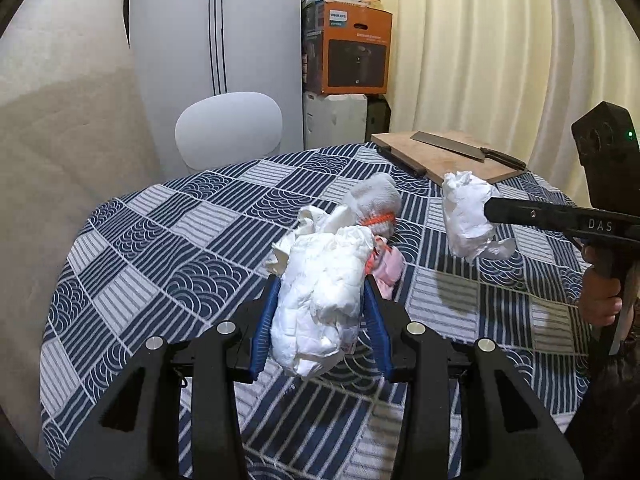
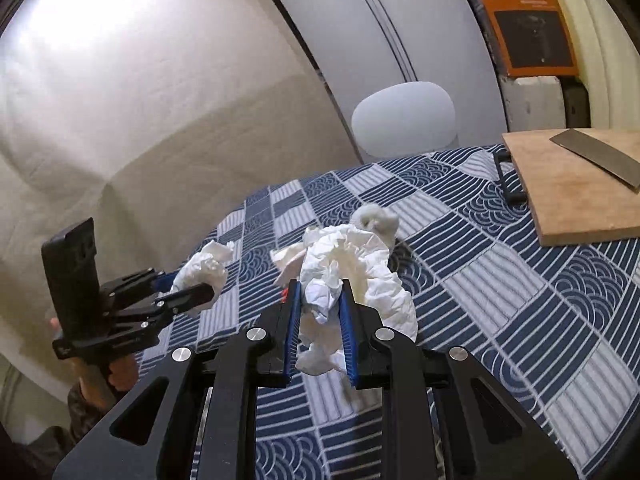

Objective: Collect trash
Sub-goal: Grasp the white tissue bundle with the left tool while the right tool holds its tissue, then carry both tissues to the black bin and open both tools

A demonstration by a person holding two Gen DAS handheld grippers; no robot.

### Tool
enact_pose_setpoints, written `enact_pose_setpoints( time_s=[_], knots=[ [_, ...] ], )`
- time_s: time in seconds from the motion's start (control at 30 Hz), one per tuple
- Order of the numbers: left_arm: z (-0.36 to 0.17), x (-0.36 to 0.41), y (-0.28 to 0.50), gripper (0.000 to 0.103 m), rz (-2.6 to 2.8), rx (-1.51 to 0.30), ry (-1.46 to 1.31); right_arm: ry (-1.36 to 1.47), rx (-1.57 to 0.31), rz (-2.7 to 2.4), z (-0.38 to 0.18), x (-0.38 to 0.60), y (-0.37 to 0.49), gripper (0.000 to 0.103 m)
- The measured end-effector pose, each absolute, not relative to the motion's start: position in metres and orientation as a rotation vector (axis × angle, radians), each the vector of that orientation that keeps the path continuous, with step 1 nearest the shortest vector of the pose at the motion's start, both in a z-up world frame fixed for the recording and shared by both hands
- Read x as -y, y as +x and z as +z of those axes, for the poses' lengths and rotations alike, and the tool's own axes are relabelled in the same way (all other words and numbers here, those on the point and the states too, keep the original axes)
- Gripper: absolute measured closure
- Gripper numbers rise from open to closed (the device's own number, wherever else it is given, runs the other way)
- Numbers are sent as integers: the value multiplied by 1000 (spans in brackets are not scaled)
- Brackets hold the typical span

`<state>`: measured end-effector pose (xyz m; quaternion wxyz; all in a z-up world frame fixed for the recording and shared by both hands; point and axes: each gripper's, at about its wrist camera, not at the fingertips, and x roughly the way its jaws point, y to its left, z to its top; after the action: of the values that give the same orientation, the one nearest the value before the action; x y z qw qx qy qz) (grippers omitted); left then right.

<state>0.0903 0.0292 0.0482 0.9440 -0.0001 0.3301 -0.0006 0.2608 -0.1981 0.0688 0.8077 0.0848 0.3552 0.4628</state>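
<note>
Left wrist view, from left to right: a white rounded chair back (image 1: 229, 130) stands behind a table covered by a blue-and-white patterned tablecloth (image 1: 168, 248). At centre, the left gripper (image 1: 320, 320) is clamped with its blue-padded fingers (image 1: 264, 328) on a large crumpled white paper wad (image 1: 320, 300), held above the cloth. Just behind this wad lie a grey sock with an orange band (image 1: 374, 200) and a small pink cloth item (image 1: 386, 266) on the tablecloth. Farther back, an orange cardboard box (image 1: 352, 50) sits on stacked items by a cream curtain (image 1: 500, 60), and a wooden cutting board (image 1: 452, 156) carries a steel cleaver (image 1: 452, 145). At right, the right gripper (image 1: 490, 212) grips a second crumpled white tissue (image 1: 468, 216), lifted clear of the table. Right wrist view, from left to right: the left gripper (image 2: 208, 292) appears at the left edge with its paper wad (image 2: 204, 266); at centre, the right gripper (image 2: 320, 316) pinches the white tissue (image 2: 344, 276) between blue pads; the grey sock (image 2: 376, 218) lies beyond; the cutting board (image 2: 580, 192) rests at right.
</note>
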Motion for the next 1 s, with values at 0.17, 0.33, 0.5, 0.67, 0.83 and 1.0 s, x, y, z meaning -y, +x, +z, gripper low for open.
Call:
enact_pose_setpoints(
  time_s=[0.17,0.33,0.5,0.67,0.83,1.0],
  knots=[
    [45,-26,70,60,-4,-675,-21,161,-735,998,73,206,240,85],
    [43,-22,51,60,-5,-661,-19,150,-701,1007,78,219,217,85],
    [41,-15,29,60,-22,-637,-17,135,-681,1009,78,230,196,85],
    [38,-7,11,60,-36,-633,-14,127,-673,999,75,242,177,85],
    [34,1,-12,60,-47,-599,3,134,-657,1017,70,253,156,85],
    [25,4,-31,60,-52,-580,-4,130,-645,1042,64,263,134,85]
  ],
)
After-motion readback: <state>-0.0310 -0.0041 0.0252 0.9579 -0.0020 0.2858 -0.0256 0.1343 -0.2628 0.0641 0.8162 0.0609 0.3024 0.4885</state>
